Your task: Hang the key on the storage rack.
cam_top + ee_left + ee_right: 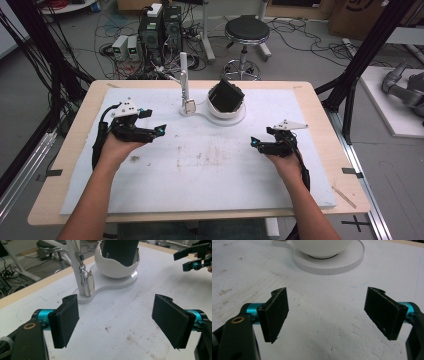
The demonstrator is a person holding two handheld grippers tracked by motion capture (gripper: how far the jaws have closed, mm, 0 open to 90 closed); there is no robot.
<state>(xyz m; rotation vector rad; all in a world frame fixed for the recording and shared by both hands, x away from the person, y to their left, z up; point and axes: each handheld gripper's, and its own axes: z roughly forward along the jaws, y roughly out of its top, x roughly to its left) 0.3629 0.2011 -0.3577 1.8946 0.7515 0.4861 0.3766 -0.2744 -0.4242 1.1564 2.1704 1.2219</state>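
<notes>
A white egg-shaped cup (pixel 226 111) on a round white base (pixel 332 265) stands at the back middle of the mat, with a black square slab (pixel 226 95) leaning in it. Left of it rises a thin white post (pixel 183 75) from which a small shiny metal tag (pixel 88 284) hangs. My left gripper (pixel 159 131) hovers open at the mat's left, pointing at the stand, and its wide-apart jaws hold nothing (pixel 116 322). My right gripper (pixel 255 144) is open at the right, nothing between its pads (pixel 327 315). It also shows far off (pixel 193 257).
A stained white foam mat (pixel 200 165) covers the wooden table (pixel 75 150). Behind the table are a black stool (pixel 246 32), computer boxes (pixel 160 30) and tangled cables on the floor. Black frame posts stand at both sides.
</notes>
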